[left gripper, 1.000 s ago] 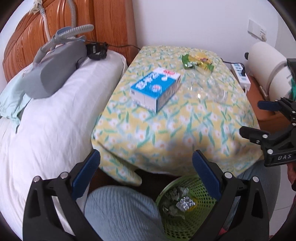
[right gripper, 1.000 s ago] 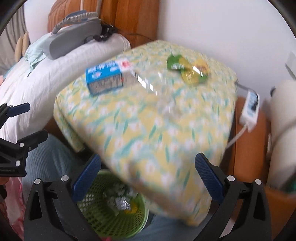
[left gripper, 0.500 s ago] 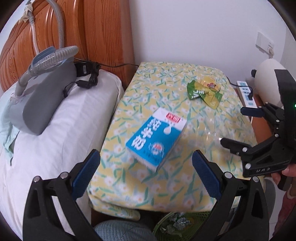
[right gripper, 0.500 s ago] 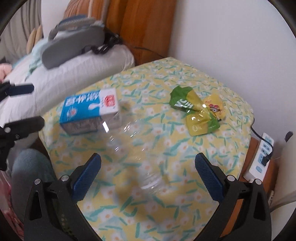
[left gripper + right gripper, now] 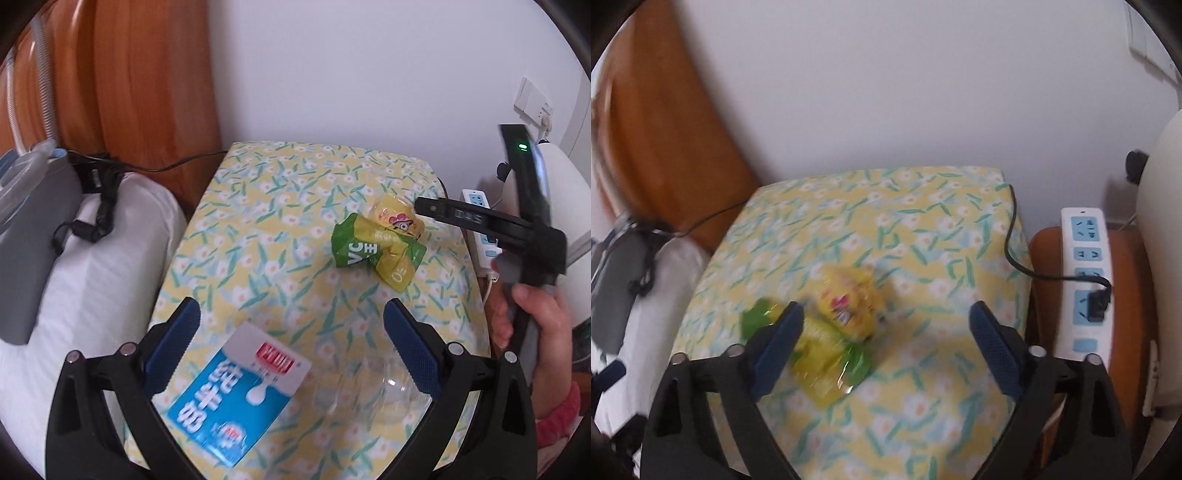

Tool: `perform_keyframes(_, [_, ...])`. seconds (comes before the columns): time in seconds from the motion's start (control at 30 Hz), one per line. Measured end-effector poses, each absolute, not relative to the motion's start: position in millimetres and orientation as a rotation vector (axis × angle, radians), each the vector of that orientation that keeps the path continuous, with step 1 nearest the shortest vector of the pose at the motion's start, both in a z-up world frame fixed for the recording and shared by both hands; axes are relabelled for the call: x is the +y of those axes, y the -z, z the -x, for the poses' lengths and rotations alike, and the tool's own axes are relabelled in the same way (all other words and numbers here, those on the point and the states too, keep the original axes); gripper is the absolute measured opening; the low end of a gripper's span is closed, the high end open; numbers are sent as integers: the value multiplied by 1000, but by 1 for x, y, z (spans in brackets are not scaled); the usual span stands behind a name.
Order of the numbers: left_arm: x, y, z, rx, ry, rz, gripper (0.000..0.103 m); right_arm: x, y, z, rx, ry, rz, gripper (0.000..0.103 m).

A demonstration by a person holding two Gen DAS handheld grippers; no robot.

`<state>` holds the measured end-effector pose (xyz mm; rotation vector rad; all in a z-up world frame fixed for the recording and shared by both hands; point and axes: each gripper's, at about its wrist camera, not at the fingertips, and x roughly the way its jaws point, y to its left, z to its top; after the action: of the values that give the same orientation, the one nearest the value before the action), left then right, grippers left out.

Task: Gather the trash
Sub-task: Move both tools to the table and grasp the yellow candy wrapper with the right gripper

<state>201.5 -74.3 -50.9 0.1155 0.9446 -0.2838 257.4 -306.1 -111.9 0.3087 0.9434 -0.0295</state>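
Wrappers (image 5: 834, 332) now lie just ahead of the right hand-held gripper (image 5: 886, 332), its empty jaws narrowing; the left hand-held gripper (image 5: 291, 339), unclenched, nears the milk carton (image 5: 236, 398).

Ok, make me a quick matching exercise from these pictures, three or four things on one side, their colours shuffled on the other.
Things:
1. milk carton
2. crumpled snack wrappers
3. power strip
4. plastic bottle

Colours:
A. white with light blue sockets
B. clear
C. blue and white
D. green and yellow

Pairs: 1-C, 2-D, 3-A, 4-B
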Motion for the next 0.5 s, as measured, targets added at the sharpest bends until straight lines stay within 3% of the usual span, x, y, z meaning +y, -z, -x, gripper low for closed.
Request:
perform_keyframes(0.17, [-90,57,-214,965,295,-113,95,-294,138,-296,1017,-41,-271,76])
perform_keyframes(0.3, [-99,59,-219,984,298,-97,95,-286,145,-302,1024,-55,-219,50])
perform_keyframes(0.33, [-101,60,-219,990,296,-95,95,-287,145,-300,1021,-67,-232,38])
perform_keyframes(0.4, [-106,60,-221,1002,287,-91,95,-289,145,-297,1006,-79,-261,28])
perform_keyframes(0.5, [-115,62,-224,1022,269,-80,95,-299,138,-288,957,-56,-282,23])
